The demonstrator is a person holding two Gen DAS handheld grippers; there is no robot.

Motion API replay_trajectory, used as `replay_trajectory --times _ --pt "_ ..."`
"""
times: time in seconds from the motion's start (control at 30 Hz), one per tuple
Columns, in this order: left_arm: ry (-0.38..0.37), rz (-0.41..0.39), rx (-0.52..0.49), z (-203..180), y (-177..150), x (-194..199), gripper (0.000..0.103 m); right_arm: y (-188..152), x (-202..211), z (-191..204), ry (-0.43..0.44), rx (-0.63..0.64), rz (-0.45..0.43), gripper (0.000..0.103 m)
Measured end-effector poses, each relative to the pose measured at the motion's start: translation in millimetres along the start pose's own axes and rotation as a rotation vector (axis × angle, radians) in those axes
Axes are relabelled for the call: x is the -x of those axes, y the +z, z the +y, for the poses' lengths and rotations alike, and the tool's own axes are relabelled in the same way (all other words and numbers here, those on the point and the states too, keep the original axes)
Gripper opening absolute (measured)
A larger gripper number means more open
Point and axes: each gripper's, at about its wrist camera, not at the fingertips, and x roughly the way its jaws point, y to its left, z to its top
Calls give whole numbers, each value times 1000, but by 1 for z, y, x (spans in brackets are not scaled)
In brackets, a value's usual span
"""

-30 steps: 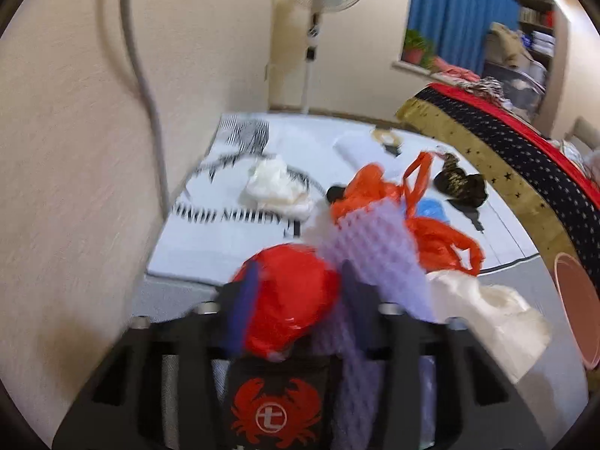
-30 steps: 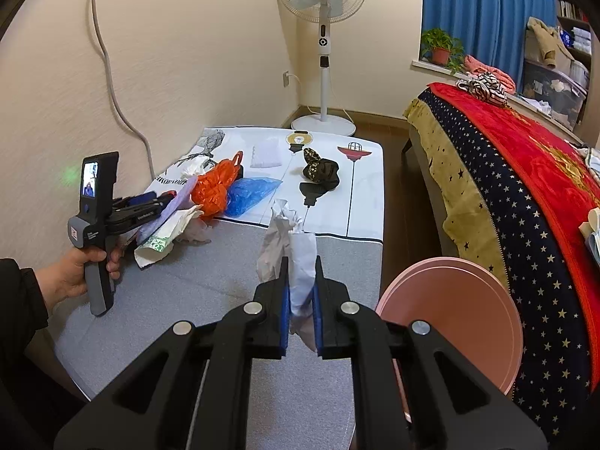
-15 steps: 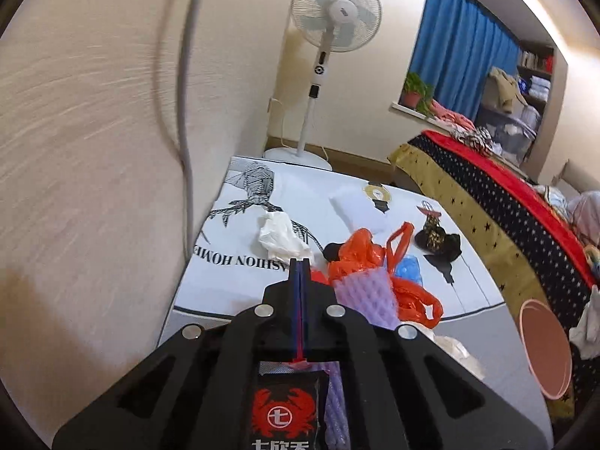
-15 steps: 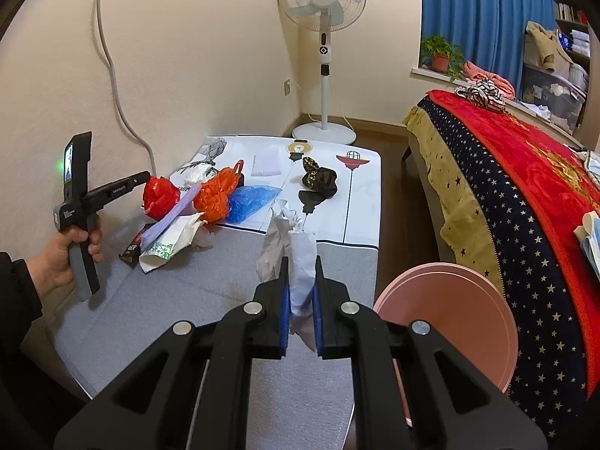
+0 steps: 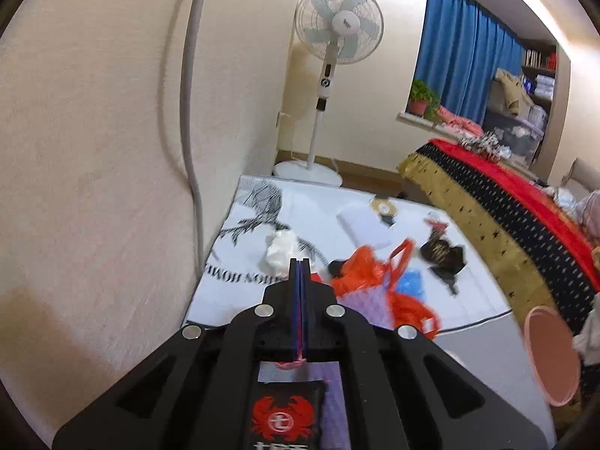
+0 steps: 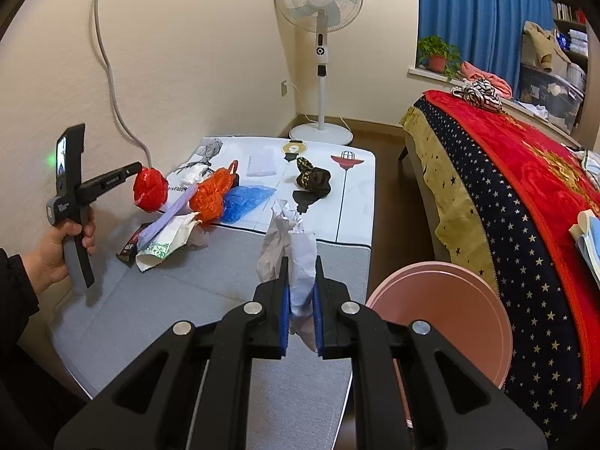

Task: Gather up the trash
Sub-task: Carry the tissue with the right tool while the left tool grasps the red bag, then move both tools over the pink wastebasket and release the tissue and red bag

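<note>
My left gripper [image 5: 300,262] is shut on a red plastic bag [image 6: 150,190], which hangs from its tip above the table's left side in the right wrist view; only a red sliver shows between the jaws in the left wrist view. My right gripper [image 6: 300,262] is shut on crumpled white paper [image 6: 288,240], held over the grey table [image 6: 210,300]. A pink bin [image 6: 446,315] stands at the table's right edge. Trash on the table: an orange bag [image 6: 213,195], a blue bag [image 6: 243,202], purple foam netting [image 6: 168,217], a white wrapper [image 6: 168,243].
A black and gold wrapper [image 6: 313,180], a dark snack packet [image 6: 131,247] and white tissue [image 5: 279,251] also lie on the table. The wall with a cable [image 6: 108,71] runs along the left. A fan [image 6: 318,3] stands behind. A bed [image 6: 506,172] is on the right.
My left gripper closed on the red bag and lifted it up off the table. My right gripper held the white paper nearly still.
</note>
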Motion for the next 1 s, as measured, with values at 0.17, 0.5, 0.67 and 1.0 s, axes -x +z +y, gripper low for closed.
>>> replay_trajectory --times 0.17,0.5,0.67,1.0 --pt "-52 -20 -37 -35 17 34 0 3 9 -8 0 -18 -22 11" --pt "-276 27 -164 -163 23 85 0 5 43 -73 -138 -55 -43 12" --pt "-404 65 -192 -243 15 88 0 3 65 -128 -163 -164 -42 11" --pt "-532 203 -299 -375 -48 49 0 -28 41 -191 -226 -273 78 11"
